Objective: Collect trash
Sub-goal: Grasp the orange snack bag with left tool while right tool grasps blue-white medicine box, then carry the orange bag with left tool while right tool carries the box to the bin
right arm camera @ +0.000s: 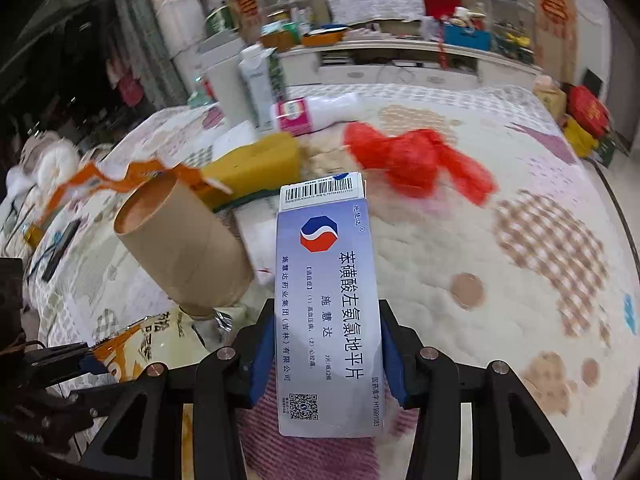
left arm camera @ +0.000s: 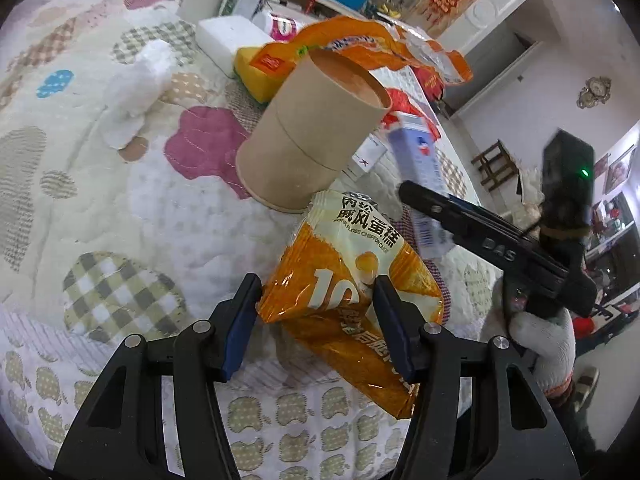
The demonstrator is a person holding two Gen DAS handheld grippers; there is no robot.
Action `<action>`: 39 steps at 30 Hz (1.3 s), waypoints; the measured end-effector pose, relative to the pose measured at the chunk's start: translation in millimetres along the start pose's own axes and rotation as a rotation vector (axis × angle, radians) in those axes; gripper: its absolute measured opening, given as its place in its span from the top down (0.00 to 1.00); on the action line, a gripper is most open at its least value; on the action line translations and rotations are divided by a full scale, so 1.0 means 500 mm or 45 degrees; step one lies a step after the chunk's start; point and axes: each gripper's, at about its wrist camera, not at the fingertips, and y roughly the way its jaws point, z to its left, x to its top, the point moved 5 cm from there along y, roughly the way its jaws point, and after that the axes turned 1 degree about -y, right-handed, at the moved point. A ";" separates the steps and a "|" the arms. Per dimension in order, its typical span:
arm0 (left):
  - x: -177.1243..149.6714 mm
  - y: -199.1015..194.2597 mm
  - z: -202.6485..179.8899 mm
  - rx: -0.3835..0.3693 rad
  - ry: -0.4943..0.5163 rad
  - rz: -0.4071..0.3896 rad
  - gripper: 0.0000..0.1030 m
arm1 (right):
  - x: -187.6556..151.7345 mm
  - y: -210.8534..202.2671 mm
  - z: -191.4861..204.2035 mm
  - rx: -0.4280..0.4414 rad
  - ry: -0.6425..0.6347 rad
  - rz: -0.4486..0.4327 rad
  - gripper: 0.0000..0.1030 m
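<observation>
My left gripper (left arm camera: pixel 318 292) is shut on an orange cake snack wrapper (left arm camera: pixel 352 280) and holds it above the quilted bed. A brown cardboard tube (left arm camera: pixel 308 136) rests tilted against the wrapper's top; it also shows in the right wrist view (right arm camera: pixel 184 248). My right gripper (right arm camera: pixel 326 320) is shut on a pale blue medicine box (right arm camera: pixel 326 304), seen from the left wrist view (left arm camera: pixel 416 160) at the right. A red plastic bag (right arm camera: pixel 416 160) lies on the bed beyond the box.
A yellow sponge (right arm camera: pixel 260 164), a torn orange bag (left arm camera: pixel 384 44), white foam pieces (left arm camera: pixel 228 36), white tissue (left arm camera: pixel 136 84) and a pink-labelled bottle (right arm camera: pixel 316 110) lie on the quilt (right arm camera: pixel 500 280). Cluttered shelves stand behind the bed.
</observation>
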 end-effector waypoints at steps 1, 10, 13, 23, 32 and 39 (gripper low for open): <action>0.004 0.004 -0.003 0.000 0.005 0.014 0.46 | -0.002 -0.009 -0.011 -0.010 0.024 -0.005 0.56; -0.005 0.022 -0.035 0.103 0.057 -0.102 0.35 | -0.043 -0.010 -0.072 0.006 0.095 -0.008 0.55; -0.001 0.024 -0.031 0.088 0.001 -0.124 0.36 | -0.042 -0.007 -0.072 0.010 0.052 -0.012 0.56; -0.020 0.038 -0.067 0.014 0.061 -0.130 0.52 | -0.071 -0.060 -0.081 -0.025 0.090 -0.063 0.57; -0.038 -0.013 -0.105 -0.003 0.189 -0.161 0.58 | -0.098 -0.177 -0.102 -0.093 0.167 -0.155 0.57; -0.030 0.008 -0.169 -0.020 0.256 -0.162 0.58 | -0.114 -0.215 -0.138 -0.129 0.209 -0.173 0.57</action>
